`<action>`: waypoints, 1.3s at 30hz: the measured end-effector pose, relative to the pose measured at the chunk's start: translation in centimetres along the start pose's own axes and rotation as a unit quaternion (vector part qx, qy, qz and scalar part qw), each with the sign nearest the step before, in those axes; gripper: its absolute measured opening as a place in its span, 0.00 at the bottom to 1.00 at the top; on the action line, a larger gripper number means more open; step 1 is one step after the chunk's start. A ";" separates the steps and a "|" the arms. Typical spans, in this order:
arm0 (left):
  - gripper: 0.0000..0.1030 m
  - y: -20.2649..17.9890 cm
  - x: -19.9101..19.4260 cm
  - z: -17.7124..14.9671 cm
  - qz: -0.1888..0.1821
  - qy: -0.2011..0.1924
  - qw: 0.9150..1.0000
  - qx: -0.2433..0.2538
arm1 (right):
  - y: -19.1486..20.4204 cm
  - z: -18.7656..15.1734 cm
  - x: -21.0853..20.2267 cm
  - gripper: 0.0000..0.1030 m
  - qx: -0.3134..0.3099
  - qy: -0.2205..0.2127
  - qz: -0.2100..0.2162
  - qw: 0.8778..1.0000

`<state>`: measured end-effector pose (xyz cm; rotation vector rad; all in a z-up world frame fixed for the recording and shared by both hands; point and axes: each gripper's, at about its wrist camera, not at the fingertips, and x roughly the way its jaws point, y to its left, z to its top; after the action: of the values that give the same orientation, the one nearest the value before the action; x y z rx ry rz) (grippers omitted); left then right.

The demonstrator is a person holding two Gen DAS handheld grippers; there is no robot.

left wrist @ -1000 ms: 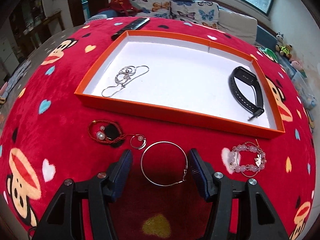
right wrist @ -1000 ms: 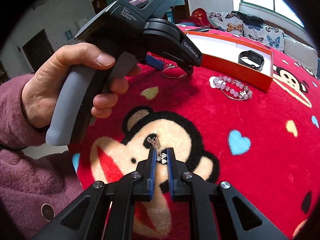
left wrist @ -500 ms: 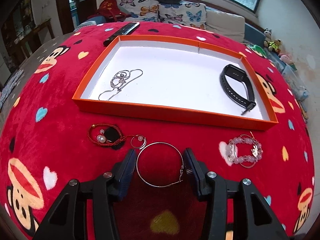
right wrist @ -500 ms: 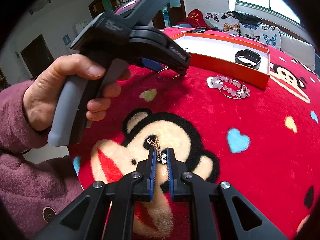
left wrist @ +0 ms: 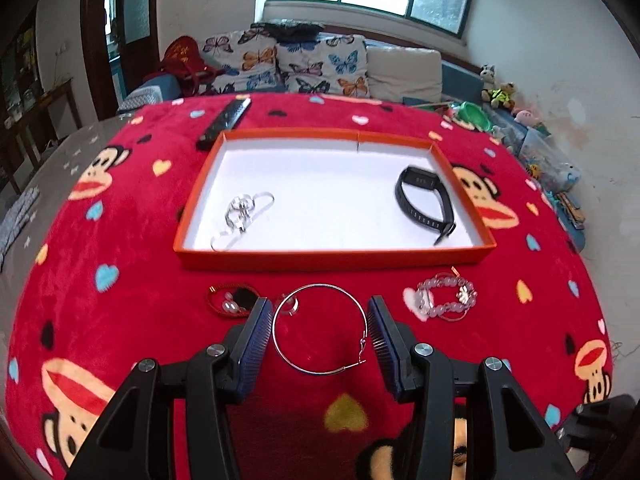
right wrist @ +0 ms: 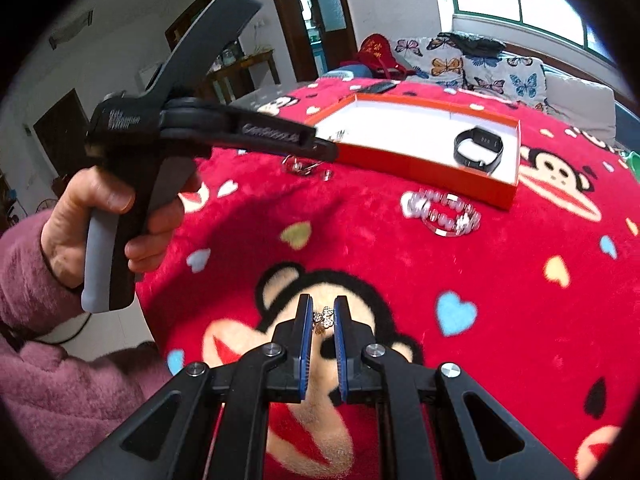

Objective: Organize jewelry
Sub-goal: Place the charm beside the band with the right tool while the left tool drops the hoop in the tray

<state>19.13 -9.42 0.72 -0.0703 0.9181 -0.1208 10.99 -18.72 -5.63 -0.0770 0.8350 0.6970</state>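
- Left gripper (left wrist: pixel 320 322) has its pads apart, straddling the silver hoop bangle (left wrist: pixel 320 328) just near of the orange tray (left wrist: pixel 332 258); close gently on the thin wire
- Right gripper (right wrist: pixel 322 322) is nearly together on a small gold charm (right wrist: pixel 324 318); lift slowly

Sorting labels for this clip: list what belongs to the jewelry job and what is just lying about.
Job:
orange tray
silver hoop
bead bracelet
red cord bracelet
silver necklace
black wristband
small charm

Lying about:
remote control
butterfly cushions
stuffed toys
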 end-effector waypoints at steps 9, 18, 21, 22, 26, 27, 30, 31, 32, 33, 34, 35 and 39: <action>0.50 1.9 -2.7 3.2 -0.017 -0.032 0.999 0.021 | -0.7 4.6 -2.4 0.12 0.030 -0.055 -0.016 0.998; 0.50 2.4 -1.4 7.7 -0.027 -0.041 0.997 0.053 | -4.5 10.8 -3.1 0.12 0.075 -0.112 -0.045 0.990; 0.50 2.0 0.1 8.9 -0.036 -0.034 0.997 0.067 | -6.4 12.7 -2.0 0.12 0.084 -0.119 -0.066 0.987; 0.50 1.8 0.7 9.2 -0.033 -0.033 0.996 0.073 | -7.0 13.2 -1.5 0.12 0.089 -0.118 -0.069 0.987; 0.50 1.1 3.4 10.3 -0.037 -0.021 0.995 0.090 | -9.2 14.3 0.9 0.12 0.100 -0.111 -0.089 0.985; 0.50 0.9 4.2 10.5 -0.041 -0.016 0.995 0.095 | -9.8 14.4 1.5 0.12 0.106 -0.105 -0.087 0.985; 0.50 0.6 6.6 10.8 -0.040 0.000 0.994 0.103 | -11.4 14.6 3.1 0.12 0.123 -0.088 -0.086 0.985; 0.50 0.5 7.3 10.9 -0.041 0.006 0.994 0.104 | -12.1 14.6 4.0 0.12 0.128 -0.080 -0.090 0.984; 0.50 0.4 8.1 10.9 -0.042 0.011 0.994 0.105 | -12.4 14.7 4.3 0.12 0.132 -0.075 -0.089 0.984; 0.50 0.3 8.9 10.8 -0.042 0.018 0.993 0.107 | -13.1 14.7 5.0 0.12 0.139 -0.068 -0.089 0.984; 0.50 0.3 9.5 10.7 -0.043 0.023 0.993 0.109 | -13.4 14.7 5.4 0.12 0.143 -0.062 -0.090 0.984; 0.50 0.3 10.2 10.7 -0.044 0.029 0.993 0.109 | -13.7 14.6 5.7 0.12 0.146 -0.057 -0.092 0.983; 0.50 0.2 12.4 10.1 -0.048 0.051 0.991 0.111 | -14.3 14.4 7.0 0.12 0.153 -0.032 -0.094 0.983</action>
<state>34.65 -10.83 -2.91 0.0992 0.9981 -0.3175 32.19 -21.39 -3.57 0.1417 0.8514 0.3873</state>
